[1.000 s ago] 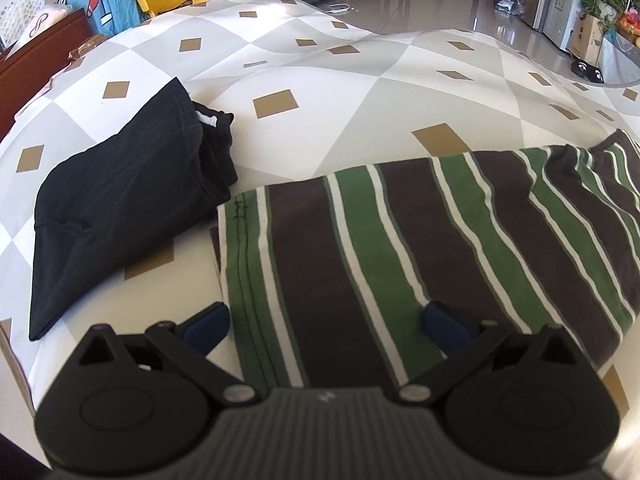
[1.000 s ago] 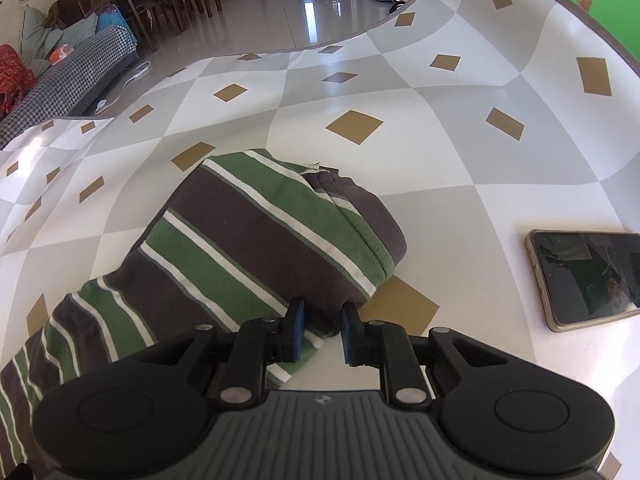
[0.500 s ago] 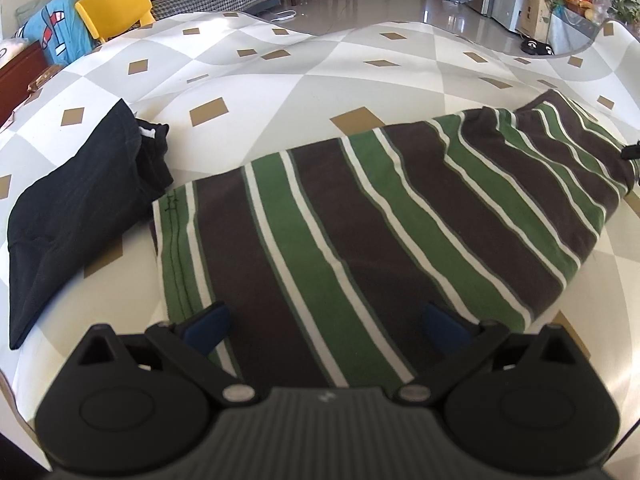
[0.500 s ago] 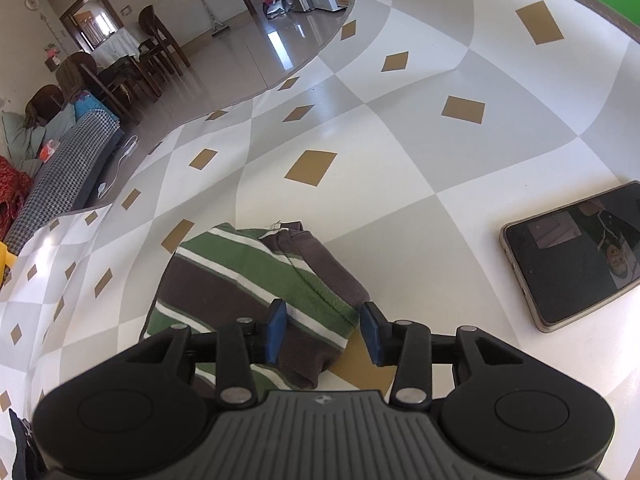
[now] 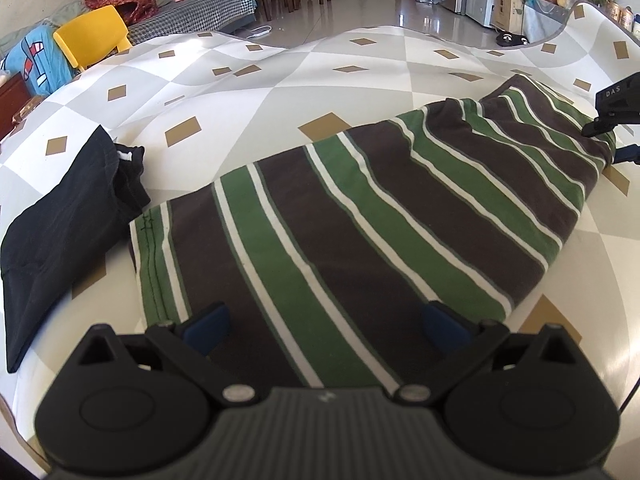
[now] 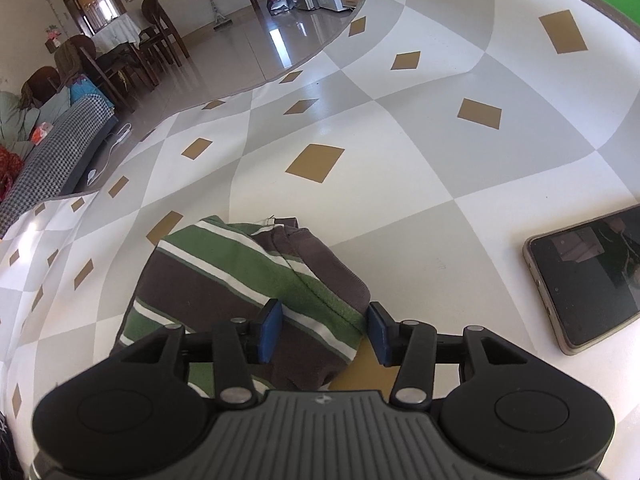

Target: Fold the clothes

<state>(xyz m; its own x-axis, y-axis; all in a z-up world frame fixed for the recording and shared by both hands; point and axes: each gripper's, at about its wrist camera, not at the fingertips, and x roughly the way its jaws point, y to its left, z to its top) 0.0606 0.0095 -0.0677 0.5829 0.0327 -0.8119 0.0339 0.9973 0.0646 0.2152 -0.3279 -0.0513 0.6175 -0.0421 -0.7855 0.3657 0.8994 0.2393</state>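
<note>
Striped shirt lies between both open tools' pads.

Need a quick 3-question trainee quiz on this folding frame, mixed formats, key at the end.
1. True or false: the left gripper is clamped on the striped shirt.
2. What lies right of the shirt in the right wrist view? A) phone B) mug C) book
3. Fill in: the garment left of the shirt is ____.

Key: 1 false, jaws wide open, like the right gripper. 2 A, phone. 3 black, black garment.
</note>
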